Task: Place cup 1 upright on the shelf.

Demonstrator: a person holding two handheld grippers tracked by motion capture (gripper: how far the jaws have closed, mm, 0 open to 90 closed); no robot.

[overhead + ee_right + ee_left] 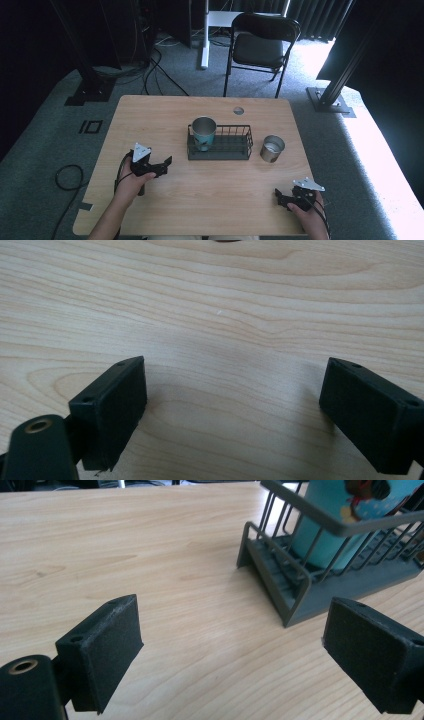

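- Dim room, grey carpet, cables on the floor, a black folding chair [264, 42] beyond the far edge; in front of it a light wooden table [150, 120].
- Near the table's middle, a dark wire basket [220, 145]; long axis running left to right across the high view, lying flat, open side up.
- Upright in the basket's left end, a teal cup [204, 132] with a printed picture, mouth pointing up, touching the basket floor.
- Just beside the basket's right end, apart from it, a metal cup [272, 148] standing upright on the wood.
- Left of the basket and nearer the person, the left gripper [167, 162], aimed toward the basket's left end; pads [107, 645] parted, nothing between them, only bare wood.
- Well right of the basket, by the near edge, the right gripper [278, 196]; pads [117, 400] spread wide, holding nothing.
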